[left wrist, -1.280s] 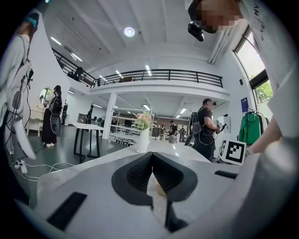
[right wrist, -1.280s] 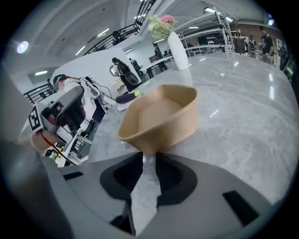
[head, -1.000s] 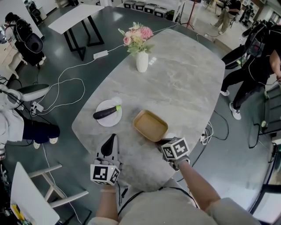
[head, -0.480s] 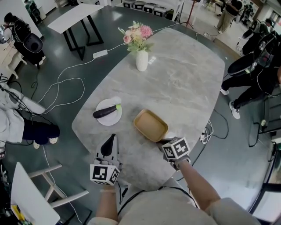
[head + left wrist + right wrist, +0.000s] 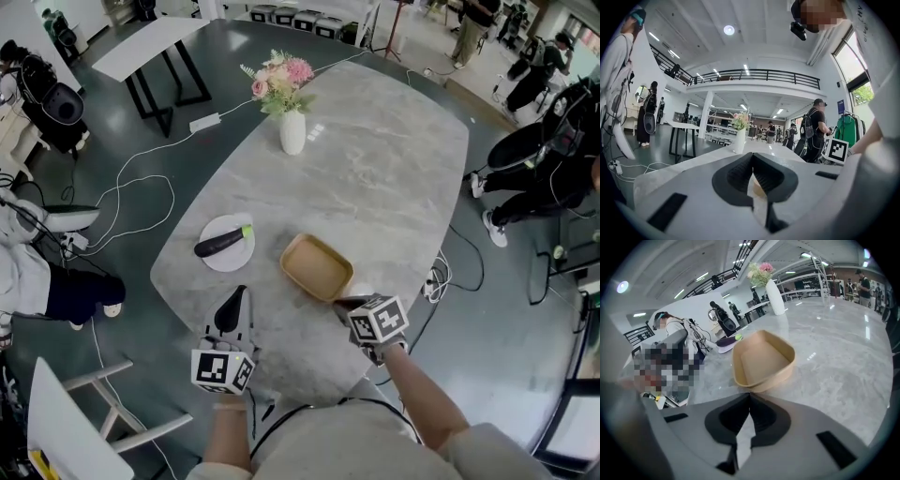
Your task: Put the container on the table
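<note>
A shallow tan container (image 5: 317, 267) rests on the grey marble table (image 5: 394, 169), near its front edge. My right gripper (image 5: 342, 302) points down at the container's near right corner. In the right gripper view the jaws stand shut, with the rim of the container (image 5: 761, 362) running into the tip of my right gripper (image 5: 750, 393). My left gripper (image 5: 239, 292) hovers over the table's front left and holds nothing. In the left gripper view my left gripper (image 5: 752, 157) has its jaws closed together.
A white plate (image 5: 214, 258) with a dark eggplant (image 5: 220, 242) lies left of the container. A white vase of flowers (image 5: 292, 131) stands at the table's far side. Cables run across the floor on the left, and people stand at the right.
Both grippers and the container keep their places. The head view has shifted slightly, and the people at the right have moved.
</note>
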